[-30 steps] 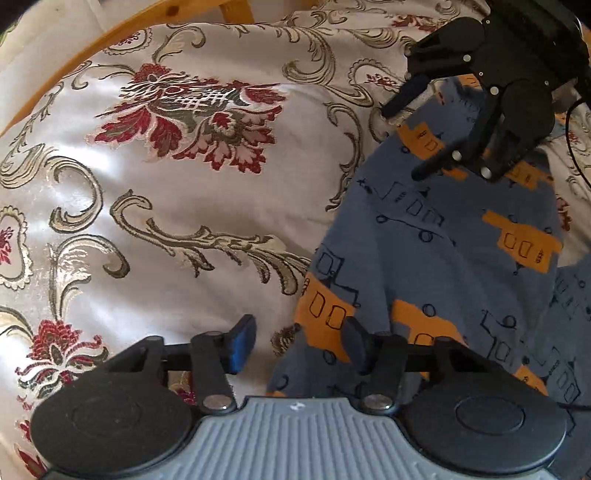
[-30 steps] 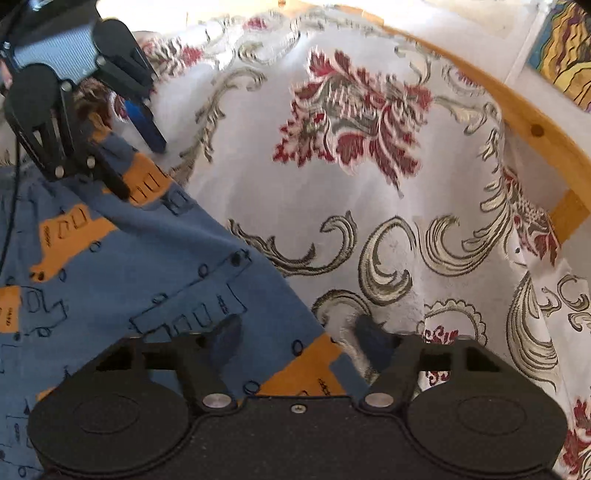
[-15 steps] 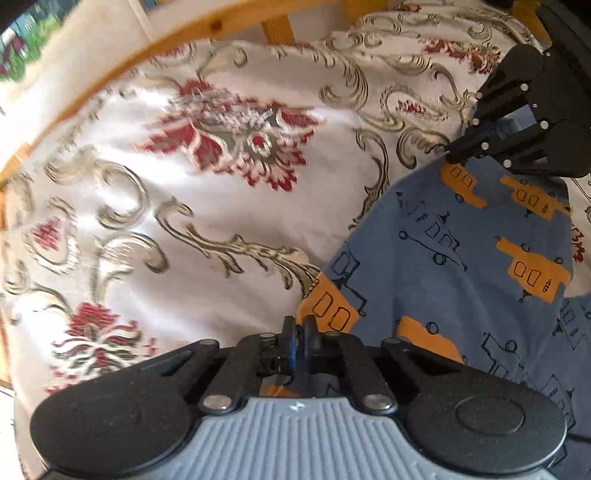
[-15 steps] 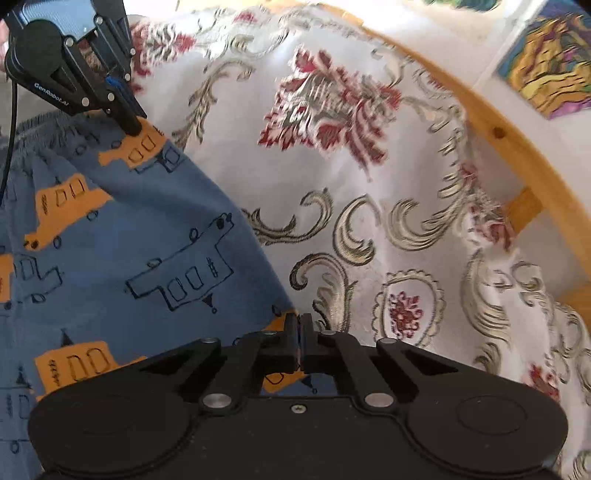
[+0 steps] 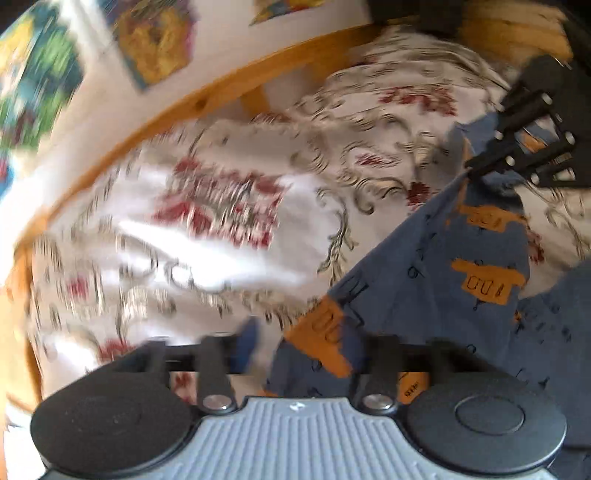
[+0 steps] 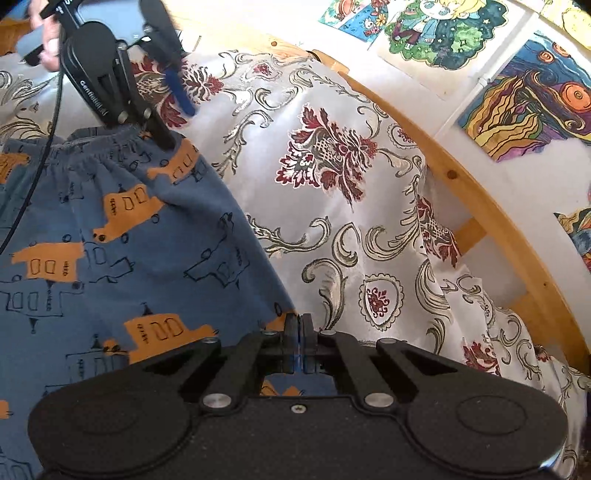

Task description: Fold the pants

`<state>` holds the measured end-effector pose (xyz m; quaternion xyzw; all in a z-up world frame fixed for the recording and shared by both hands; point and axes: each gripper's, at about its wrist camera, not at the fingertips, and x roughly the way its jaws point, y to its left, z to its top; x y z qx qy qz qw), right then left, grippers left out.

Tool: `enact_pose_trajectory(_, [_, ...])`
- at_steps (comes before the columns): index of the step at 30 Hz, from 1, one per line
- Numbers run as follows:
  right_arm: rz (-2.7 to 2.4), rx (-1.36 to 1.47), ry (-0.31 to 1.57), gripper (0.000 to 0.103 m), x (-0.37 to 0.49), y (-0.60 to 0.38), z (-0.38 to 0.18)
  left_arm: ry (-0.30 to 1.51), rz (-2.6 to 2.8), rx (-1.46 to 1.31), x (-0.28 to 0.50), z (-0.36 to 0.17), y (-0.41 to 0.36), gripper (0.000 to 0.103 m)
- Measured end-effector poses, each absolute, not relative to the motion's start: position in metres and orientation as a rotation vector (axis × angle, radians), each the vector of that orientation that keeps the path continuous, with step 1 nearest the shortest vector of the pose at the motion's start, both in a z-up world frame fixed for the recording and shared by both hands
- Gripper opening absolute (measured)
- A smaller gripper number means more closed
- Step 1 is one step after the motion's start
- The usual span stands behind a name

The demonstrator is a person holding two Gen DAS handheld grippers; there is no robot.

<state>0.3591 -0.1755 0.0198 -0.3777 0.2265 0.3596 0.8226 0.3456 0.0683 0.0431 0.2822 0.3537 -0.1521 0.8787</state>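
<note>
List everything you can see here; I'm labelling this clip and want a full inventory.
pants: one, blue with an orange and outlined vehicle print, spread on the bed, one edge lifted
bedspread: one, white with red flowers and gold scrolls, under the pants
wooden rail: one, light wood, curving along the far side of the bed
drawings: several, multicoloured, on the white wall behind the rail
cable: one, black, hanging over the pants at the left
hand: one, partly seen, holding the left claw
left claw: one, black with blue pads, open at the waistband
right claw: one, black, shut on the pants' edge
</note>
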Motion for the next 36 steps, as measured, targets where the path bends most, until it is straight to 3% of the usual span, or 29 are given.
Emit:
enact_pose_trajectory(7, [0.783, -0.831, 0.455, 0.000, 0.342, -0.179, 0.023, 0.790, -0.417, 0.675, 0.366, 0.030, 0.056, 0.062])
enact_pose_trajectory(9, [0.779, -0.840, 0.451, 0.000, 0.339, -0.181, 0.024, 0.827, -0.433, 0.680, 0.373, 0.022, 0.054, 0.045])
enact_pose_trajectory(10, [0.776, -0.840, 0.452, 0.000, 0.339, -0.182, 0.025, 0.850, -0.446, 0.675, 0.376, 0.020, 0.053, 0.021])
enact_pose_trajectory(16, [0.757, -0.823, 0.448, 0.000, 0.326, -0.190, 0.030, 0.834, -0.462, 0.714, 0.363, 0.023, 0.047, 0.002])
enact_pose_trajectory(28, [0.700, -0.770, 0.320, 0.000, 0.224, -0.196, 0.049, 0.496, -0.308, 0.823, 0.248, 0.061, 0.035, 0.001])
enact_pose_trajectory(36, [0.724, -0.865, 0.301, 0.000, 0.122, -0.182, 0.018, 0.467, -0.320, 0.865, 0.153, 0.032, 0.034, 0.001])
